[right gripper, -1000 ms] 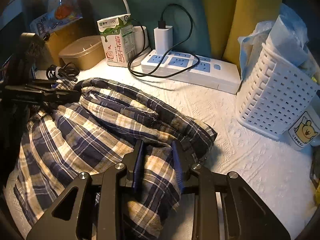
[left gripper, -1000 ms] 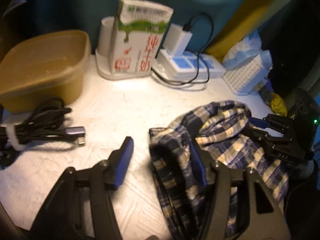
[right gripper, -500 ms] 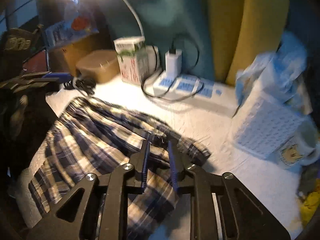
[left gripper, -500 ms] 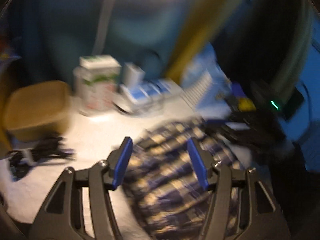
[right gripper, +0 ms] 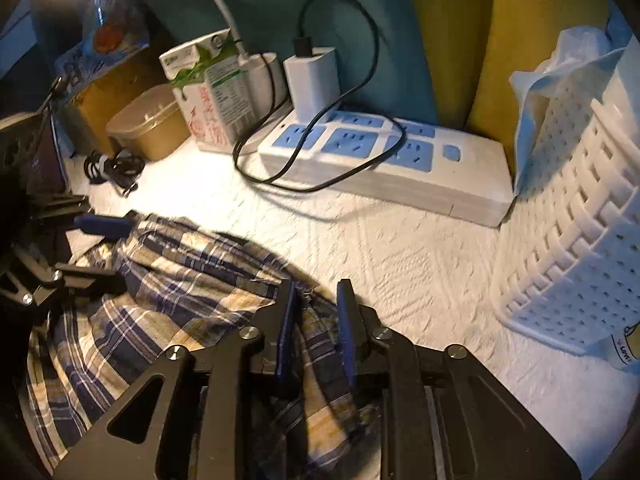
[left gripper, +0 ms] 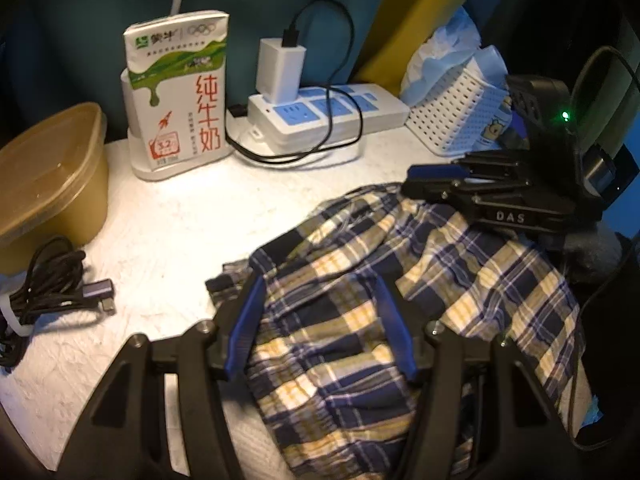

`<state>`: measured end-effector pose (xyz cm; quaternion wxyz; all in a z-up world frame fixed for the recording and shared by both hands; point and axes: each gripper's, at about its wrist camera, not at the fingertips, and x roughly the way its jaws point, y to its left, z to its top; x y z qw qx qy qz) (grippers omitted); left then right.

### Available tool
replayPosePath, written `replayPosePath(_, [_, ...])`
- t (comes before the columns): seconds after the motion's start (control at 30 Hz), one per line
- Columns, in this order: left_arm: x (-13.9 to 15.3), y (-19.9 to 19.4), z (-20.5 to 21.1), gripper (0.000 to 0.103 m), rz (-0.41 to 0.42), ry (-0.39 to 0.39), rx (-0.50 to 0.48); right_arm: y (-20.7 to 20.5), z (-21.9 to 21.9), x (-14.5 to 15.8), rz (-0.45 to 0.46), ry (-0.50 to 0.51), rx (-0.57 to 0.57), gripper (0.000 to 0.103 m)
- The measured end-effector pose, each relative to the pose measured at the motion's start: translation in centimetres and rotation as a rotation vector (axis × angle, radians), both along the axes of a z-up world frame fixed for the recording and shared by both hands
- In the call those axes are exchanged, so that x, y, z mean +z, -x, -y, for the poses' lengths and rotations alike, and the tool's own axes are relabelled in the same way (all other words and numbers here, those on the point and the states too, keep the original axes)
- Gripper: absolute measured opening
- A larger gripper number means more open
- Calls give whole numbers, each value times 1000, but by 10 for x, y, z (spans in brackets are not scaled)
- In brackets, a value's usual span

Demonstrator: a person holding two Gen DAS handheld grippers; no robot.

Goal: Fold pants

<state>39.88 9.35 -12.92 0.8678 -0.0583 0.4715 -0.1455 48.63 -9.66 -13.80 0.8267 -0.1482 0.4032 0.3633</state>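
The blue and cream plaid pants (left gripper: 460, 260) lie bunched in a heap on the white textured table cover (left gripper: 180, 220). My left gripper (left gripper: 318, 284) hovers over the heap's near left part, jaws wide, with a hump of cloth between the blue pads but not pinched. My right gripper (right gripper: 316, 286) sits at the heap's right edge (right gripper: 160, 280); its jaws are opening, and a fold of cloth runs loosely between them. Each gripper also shows in the other's view: the right gripper (left gripper: 416, 182) at the heap's far side, the left gripper (right gripper: 100, 248) at the left edge.
Along the back wall stand a milk carton (left gripper: 180, 92), a power strip (left gripper: 320, 116) with a charger and black cable, and a white basket (right gripper: 580, 220). A brown lidded container (left gripper: 48, 176) and a coiled cable (left gripper: 48, 288) lie at the left.
My left gripper swung from the heap's left edge, where one finger was in a fold, to straddle the cloth. My right gripper narrowed on the cloth, shifted, then widened again.
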Motion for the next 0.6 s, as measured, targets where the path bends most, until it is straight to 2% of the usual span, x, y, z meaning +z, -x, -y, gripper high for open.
replayPosePath(0.17, [18,13,-7,59,42,3,35,33,26,43,123,-64,-53,25])
replayPosePath(0.27, [15,16,-10,59,29,3,44,59,38,53,103,-69,-39,25])
replayPosePath(0.37, [4,20,-9,59,4,-1,53,92,44,43,81,-40,-30,25])
replayPosePath(0.5, [-4,21,-9,59,1,-24,80,132,41,-2,53,120,-37,25])
replayPosePath(0.6, [-9,20,-13,59,-13,-39,106,152,58,-10,38,98,-68,25])
